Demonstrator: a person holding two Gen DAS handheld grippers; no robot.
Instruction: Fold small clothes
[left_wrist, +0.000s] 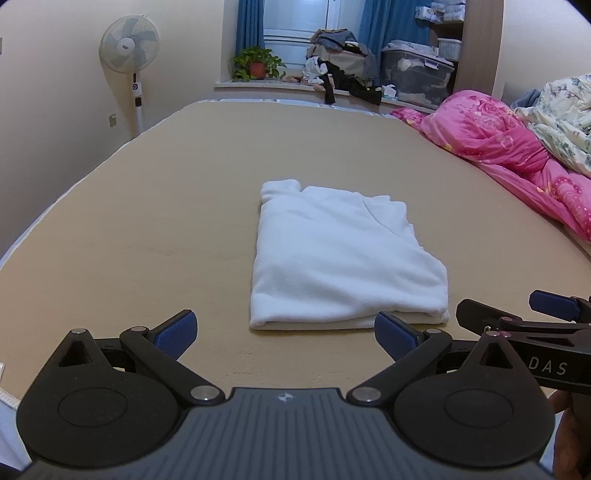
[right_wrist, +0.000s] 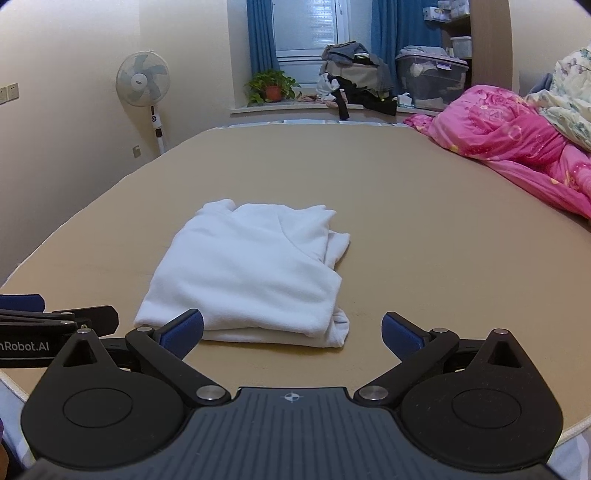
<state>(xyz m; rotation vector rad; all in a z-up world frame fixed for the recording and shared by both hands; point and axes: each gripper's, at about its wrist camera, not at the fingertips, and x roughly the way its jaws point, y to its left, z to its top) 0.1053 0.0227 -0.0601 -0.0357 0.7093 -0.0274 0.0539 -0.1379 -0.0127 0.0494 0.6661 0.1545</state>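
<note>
A white garment (left_wrist: 343, 258) lies folded into a compact rectangle on the tan bed surface (left_wrist: 147, 221), its folded edge nearest me. My left gripper (left_wrist: 284, 334) is open just in front of that near edge, holding nothing. In the right wrist view the same white garment (right_wrist: 251, 269) sits left of centre, and my right gripper (right_wrist: 291, 332) is open over its near right corner, empty. Each gripper shows at the edge of the other's view: the right gripper (left_wrist: 546, 314) and the left gripper (right_wrist: 40, 314).
A pink quilt (left_wrist: 517, 155) and a floral blanket (left_wrist: 561, 122) are heaped along the bed's right side. Beyond the bed stand a fan (left_wrist: 130, 48), a potted plant (left_wrist: 256, 62), a clothes pile (left_wrist: 343, 62) and a storage bin (left_wrist: 417, 74) on the window ledge.
</note>
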